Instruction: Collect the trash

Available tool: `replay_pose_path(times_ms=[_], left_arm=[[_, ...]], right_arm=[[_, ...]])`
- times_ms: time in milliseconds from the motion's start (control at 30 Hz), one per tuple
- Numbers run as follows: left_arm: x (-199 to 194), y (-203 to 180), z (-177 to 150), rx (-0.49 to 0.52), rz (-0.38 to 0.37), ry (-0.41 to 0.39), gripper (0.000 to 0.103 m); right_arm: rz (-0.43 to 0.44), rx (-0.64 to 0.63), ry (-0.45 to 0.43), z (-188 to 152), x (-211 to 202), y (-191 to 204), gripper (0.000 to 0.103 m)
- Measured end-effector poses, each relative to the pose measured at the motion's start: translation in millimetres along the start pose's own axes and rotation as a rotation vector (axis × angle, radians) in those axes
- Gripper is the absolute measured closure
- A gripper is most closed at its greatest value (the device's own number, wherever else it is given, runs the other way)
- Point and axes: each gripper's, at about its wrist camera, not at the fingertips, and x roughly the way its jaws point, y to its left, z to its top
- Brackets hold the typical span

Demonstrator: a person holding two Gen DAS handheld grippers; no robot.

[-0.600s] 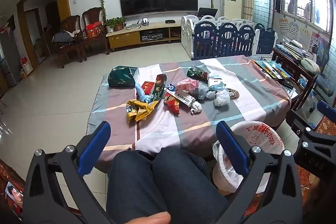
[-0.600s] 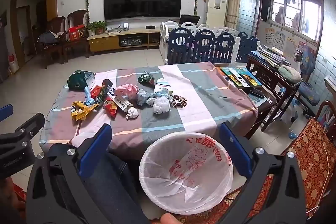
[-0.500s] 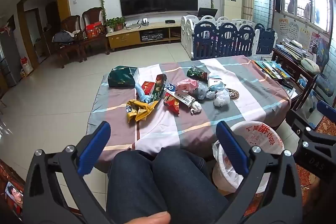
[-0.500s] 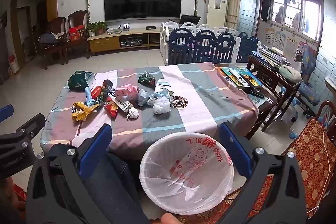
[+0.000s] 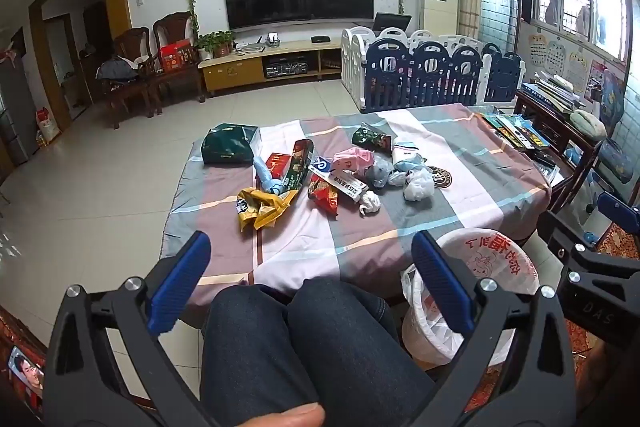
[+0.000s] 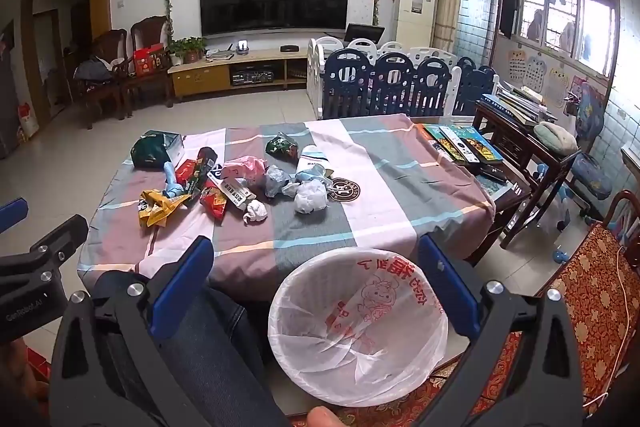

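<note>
**Bin Lined, Litter Waiting**

On the striped tablecloth (image 5: 460, 163) a loose heap of trash lies near the middle: a yellow snack wrapper (image 5: 260, 207) nearest the seated person, a red snack packet (image 5: 324, 195) beside it, a crumpled white tissue (image 5: 370, 203), a knotted white plastic bag (image 5: 418, 185), a pink bag (image 5: 354, 159), and a dark green pouch (image 5: 228, 149) set apart toward the far left corner. None of it has been touched, by the look of things. The wastebasket (image 6: 434, 331), lined with a white printed bag and apparently empty, stands on the floor just beside the person's knees (image 5: 304, 339), at the table's near edge and under the right gripper.

Judging from this layout, the first step is a reach to the heap. It would go best by starting with the nearest pieces, the yellow wrapper or the red packet, pinching crumpled folds rather than flat film, and taking one item per grasp so nothing slips loose over the floor. The right side has the shorter path to the bin.

Both tools hover short of the table, tilted down. The left gripper (image 5: 312, 287) has its blue pads spread to their widest, with nothing between them. The right gripper (image 6: 316, 287) is equally wide apart and holds nothing.
</note>
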Motion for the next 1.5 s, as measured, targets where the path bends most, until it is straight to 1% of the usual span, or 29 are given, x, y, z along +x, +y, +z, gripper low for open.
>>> replay_pose_path(times_ms=[1500], left_arm=[[2.1,1.9,-1.4,-0.005,-0.005,0.010,0.003]], right_arm=[[0.008,0.007,0.014,-1.7,2.6,-0.4,0.003]])
